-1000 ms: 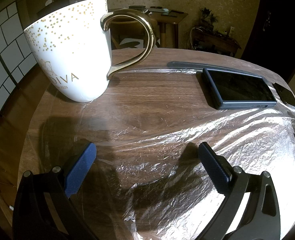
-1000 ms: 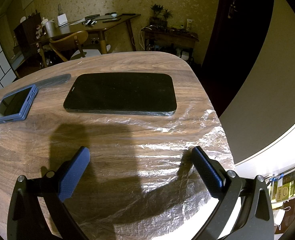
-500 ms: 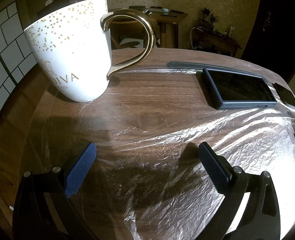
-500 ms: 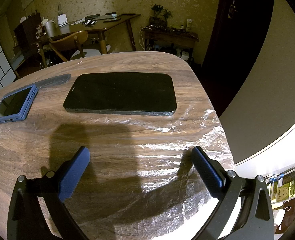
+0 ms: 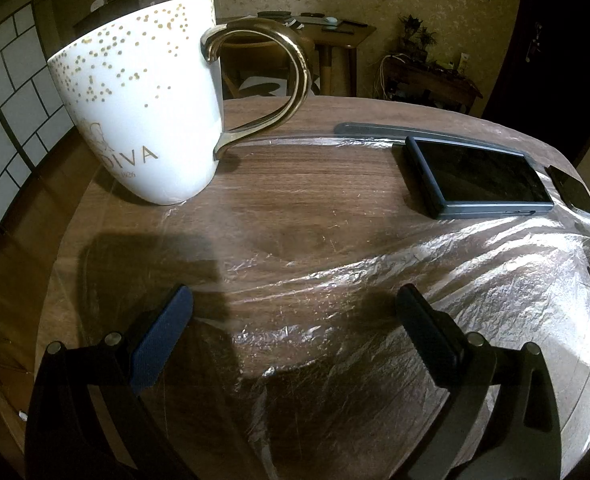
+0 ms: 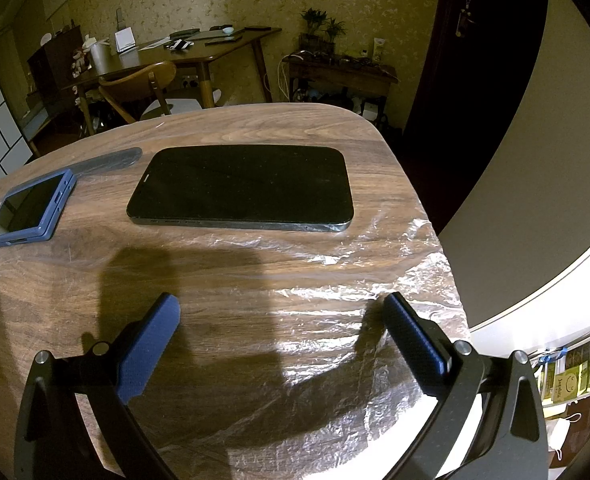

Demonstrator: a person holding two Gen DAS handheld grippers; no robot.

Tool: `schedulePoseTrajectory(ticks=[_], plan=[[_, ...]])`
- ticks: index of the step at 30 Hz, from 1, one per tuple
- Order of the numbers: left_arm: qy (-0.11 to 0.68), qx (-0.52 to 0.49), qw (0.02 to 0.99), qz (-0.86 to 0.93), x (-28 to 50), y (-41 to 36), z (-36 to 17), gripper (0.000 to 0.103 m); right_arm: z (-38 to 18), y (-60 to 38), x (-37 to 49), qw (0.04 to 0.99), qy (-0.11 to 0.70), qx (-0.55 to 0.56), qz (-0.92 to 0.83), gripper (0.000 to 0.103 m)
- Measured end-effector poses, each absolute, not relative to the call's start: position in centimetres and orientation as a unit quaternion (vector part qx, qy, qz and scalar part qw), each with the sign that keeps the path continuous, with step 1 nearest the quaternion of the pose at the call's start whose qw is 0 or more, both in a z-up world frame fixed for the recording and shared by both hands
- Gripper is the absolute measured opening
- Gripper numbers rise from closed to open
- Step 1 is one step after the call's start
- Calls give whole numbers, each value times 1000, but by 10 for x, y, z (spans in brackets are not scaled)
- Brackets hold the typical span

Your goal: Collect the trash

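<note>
Both grippers, L [image 5: 293,300] & R [image 6: 281,306], wide apart, low over plastic wrap [image 5: 475,280].

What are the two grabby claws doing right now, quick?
Left gripper: open, holding nothing, above the plastic wrap.
Right gripper: open, holding nothing, also above the wrap.

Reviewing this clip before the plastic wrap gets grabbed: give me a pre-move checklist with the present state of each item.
1. Left gripper open, empty: ok.
2. Right gripper open, empty: ok.
3. Plastic wrap lies under both grippers: ok.
4. Wrap free of other things: not ok; the blue-cased phone and the black phone seem to rest on it.
5. Mug off the wrap: cannot tell.
6. Bin for the trash in view: not ok.
</note>
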State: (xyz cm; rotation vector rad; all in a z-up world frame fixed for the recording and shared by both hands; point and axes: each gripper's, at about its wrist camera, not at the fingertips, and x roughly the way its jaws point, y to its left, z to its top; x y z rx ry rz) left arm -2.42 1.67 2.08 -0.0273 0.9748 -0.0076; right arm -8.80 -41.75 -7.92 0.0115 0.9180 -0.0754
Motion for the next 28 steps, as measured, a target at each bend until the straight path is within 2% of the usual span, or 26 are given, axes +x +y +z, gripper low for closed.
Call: schedulePoseTrajectory(ticks=[28], plan=[[468,-11,884,-8,-22,14,21,102,-79,-418,-88,896,443,5,-36,99]])
